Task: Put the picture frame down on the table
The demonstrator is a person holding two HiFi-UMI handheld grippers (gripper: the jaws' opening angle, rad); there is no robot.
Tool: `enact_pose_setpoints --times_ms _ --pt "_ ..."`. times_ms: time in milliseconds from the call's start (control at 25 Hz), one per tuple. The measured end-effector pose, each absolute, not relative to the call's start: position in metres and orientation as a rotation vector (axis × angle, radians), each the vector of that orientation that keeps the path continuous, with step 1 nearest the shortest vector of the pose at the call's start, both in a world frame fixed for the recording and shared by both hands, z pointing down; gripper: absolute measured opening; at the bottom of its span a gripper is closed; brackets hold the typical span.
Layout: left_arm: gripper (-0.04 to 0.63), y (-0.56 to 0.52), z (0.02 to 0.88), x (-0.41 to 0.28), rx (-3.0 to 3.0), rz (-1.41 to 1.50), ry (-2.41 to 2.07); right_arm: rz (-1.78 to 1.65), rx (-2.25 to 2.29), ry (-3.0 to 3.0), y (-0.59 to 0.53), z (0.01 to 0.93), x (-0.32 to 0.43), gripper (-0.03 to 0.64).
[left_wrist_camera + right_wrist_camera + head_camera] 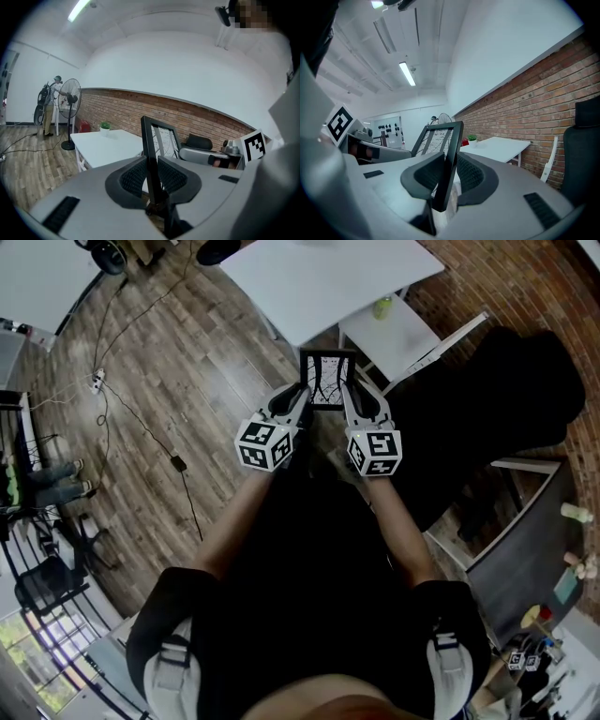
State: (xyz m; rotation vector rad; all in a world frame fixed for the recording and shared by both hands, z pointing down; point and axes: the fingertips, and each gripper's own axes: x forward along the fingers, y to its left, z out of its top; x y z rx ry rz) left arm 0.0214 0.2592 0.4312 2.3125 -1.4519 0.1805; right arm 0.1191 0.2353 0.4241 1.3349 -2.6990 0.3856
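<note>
Picture frame [328, 381]: held upright, upper centre of head view, just short of the white bench [319, 282] | left gripper [300, 401] clamped on its left edge, right gripper [352, 401] on its right | two-sided hold likely keeps it steady for set-down.

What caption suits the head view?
Left gripper and right gripper hold a black picture frame by its sides, near the white table.
</note>
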Motion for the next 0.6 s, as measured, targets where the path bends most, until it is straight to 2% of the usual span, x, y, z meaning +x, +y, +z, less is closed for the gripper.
enact_pose_setpoints --times_ms 600 --pt "0.086 0.223 0.439 -0.003 2.313 0.181 -1.418 0.398 1.355 -2.666 0.200 0.432 0.094 0.081"
